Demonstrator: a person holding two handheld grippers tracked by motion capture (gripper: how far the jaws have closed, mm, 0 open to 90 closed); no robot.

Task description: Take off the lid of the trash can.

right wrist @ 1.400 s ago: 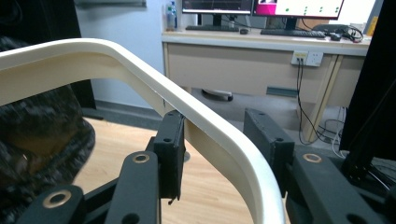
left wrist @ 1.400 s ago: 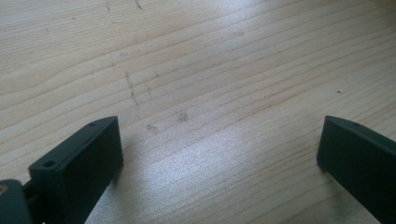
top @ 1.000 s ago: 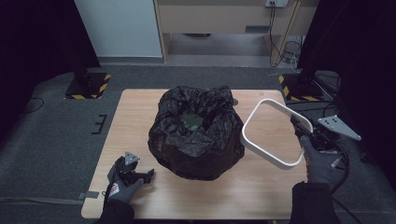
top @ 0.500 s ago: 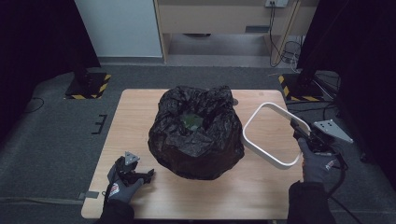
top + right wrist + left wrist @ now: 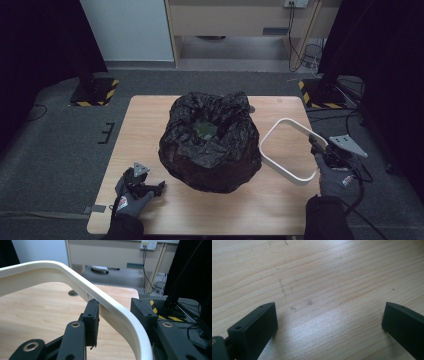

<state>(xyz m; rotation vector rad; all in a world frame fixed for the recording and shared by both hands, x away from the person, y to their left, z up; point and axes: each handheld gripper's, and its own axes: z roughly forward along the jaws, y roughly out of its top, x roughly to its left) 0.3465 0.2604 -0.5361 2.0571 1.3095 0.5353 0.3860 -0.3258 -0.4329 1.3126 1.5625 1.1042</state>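
A bin wrapped in a crumpled black bag stands in the middle of the wooden table, with something green in its open top. To its right a white ring frame hangs tilted above the table. My right gripper is shut on the frame's far right side. In the right gripper view the white rim runs between the two jaws of the right gripper. My left gripper lies low at the front left, open over bare wood, with nothing between the jaws of this left gripper.
Black-and-yellow stand bases sit on the floor beyond both far corners of the table. Cables trail on the floor at the back right. A small round hole marks the tabletop behind the bag.
My right gripper has shifted slightly with the white frame still in it. The left gripper has stayed where it was.
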